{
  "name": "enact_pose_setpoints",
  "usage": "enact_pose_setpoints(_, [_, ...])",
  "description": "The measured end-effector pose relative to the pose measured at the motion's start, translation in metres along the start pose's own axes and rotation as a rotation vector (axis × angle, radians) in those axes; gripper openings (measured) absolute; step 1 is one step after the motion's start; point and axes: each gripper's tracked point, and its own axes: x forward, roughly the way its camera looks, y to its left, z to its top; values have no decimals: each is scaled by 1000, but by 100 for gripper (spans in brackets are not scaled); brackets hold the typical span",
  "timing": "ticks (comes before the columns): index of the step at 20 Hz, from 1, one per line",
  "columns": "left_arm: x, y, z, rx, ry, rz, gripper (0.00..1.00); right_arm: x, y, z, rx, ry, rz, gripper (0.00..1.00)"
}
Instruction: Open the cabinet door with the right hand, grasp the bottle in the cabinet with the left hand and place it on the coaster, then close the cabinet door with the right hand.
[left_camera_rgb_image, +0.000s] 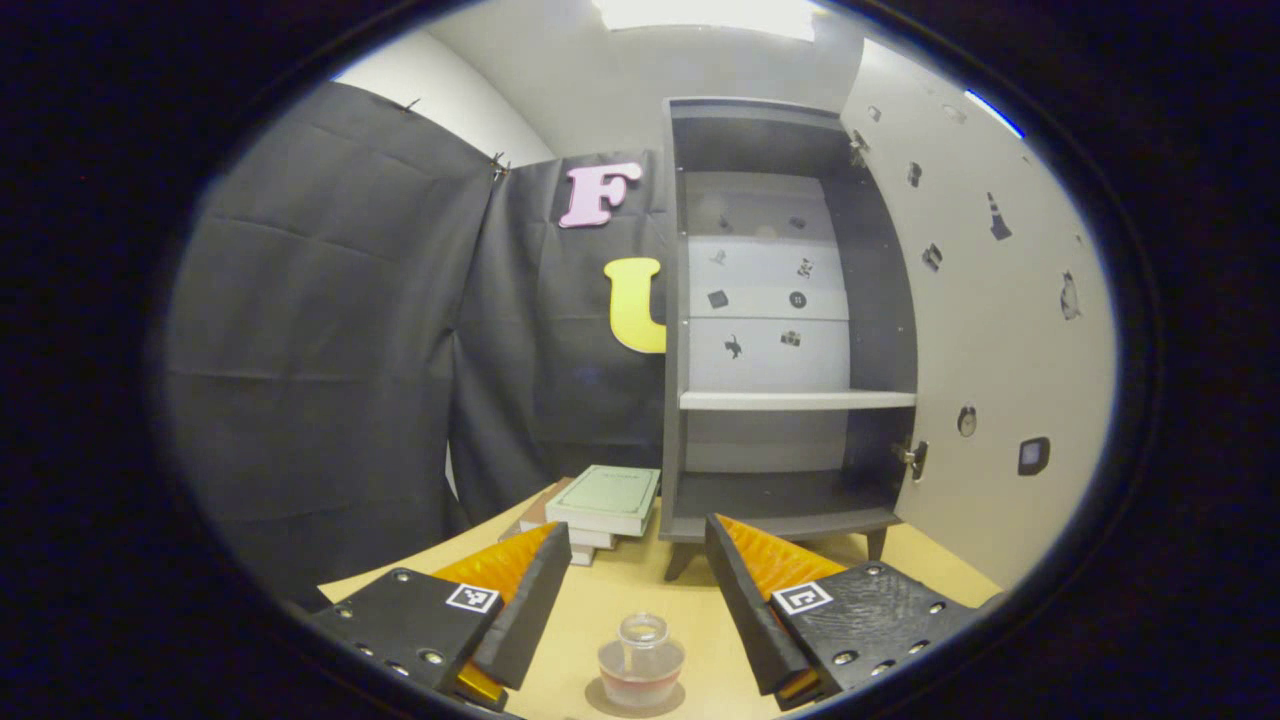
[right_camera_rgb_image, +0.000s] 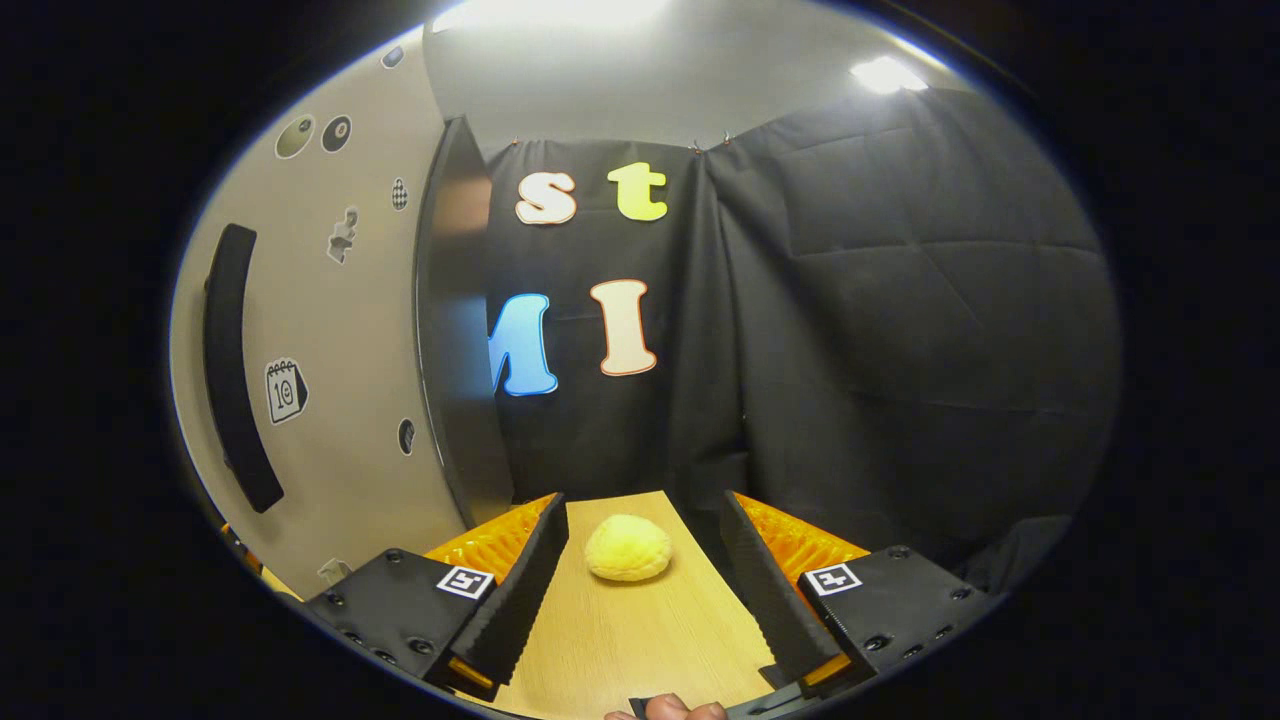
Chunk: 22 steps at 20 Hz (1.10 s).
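Left gripper view
Left gripper (left_camera_rgb_image: 640, 590): jaws stand wide apart with nothing between the fingers, hovering over the bench (left_camera_rgb_image: 620, 590).
Bottle (left_camera_rgb_image: 641, 660): a small clear bottle with a round stopper and reddish liquid low inside, upright on the coaster (left_camera_rgb_image: 634, 700), at the near edge of the bench, below and between the two fingers without touching either.
Cabinet (left_camera_rgb_image: 780, 320): dark body on short legs at the far side of the bench; inside, a pale back panel with small stickers and one pale shelf (left_camera_rgb_image: 797, 399), both levels bare.
Cabinet door (left_camera_rgb_image: 990, 330): swung wide open to the right, its pale inner face dotted with stickers, hinges showing at top and bottom.
Books (left_camera_rgb_image: 603, 505): a short stack, green cover on top, just left of the cabinet's foot.

Right gripper view
Right gripper (right_camera_rgb_image: 645, 590): jaws wide, gripping nothing, over the bench.
Door, outer face: pale, at the left, close beside the gripper, with a long dark handle (right_camera_rgb_image: 235, 370) and stickers.
Bun (right_camera_rgb_image: 627, 547): a round yellow bun on the bench, beyond the fingertips and between them, near the far edge.
Fingers (right_camera_rgb_image: 670, 710): a person's fingertips at the bottom edge.
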Motion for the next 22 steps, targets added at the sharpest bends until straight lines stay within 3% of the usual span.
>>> enact_pose_setpoints(1, [-3,-3,7,9,0,-7,83,0,-3,2,7,-9,-2,97])
enact_pose_setpoints(4, [-12,-7,21,64,24,-16,82,0,-11,5,39,-36,-3,97])
enact_pose_setpoints(5, [-16,-10,25,75,33,-17,82,-1,-14,6,49,-44,-3,89])
enact_pose_setpoints(6, [-20,-11,33,81,32,-16,82,0,-17,6,58,-50,-5,96])
enact_pose_setpoints(8, [-27,-17,48,93,22,-21,88,2,-22,6,82,-57,-4,96])
enact_pose_setpoints(11, [-35,-24,68,109,1,-18,88,7,-21,5,105,-47,17,96])
enact_pose_setpoints(15, [-50,-37,74,41,47,-49,87,10,-2,23,95,-40,74,96])
enact_pose_setpoints(18, [-60,-42,104,-13,30,-66,88,8,22,39,60,-34,143,96])
enact_pose_setpoints(22, [-65,-42,134,-12,32,-121,87,-2,46,49,82,15,194,96])
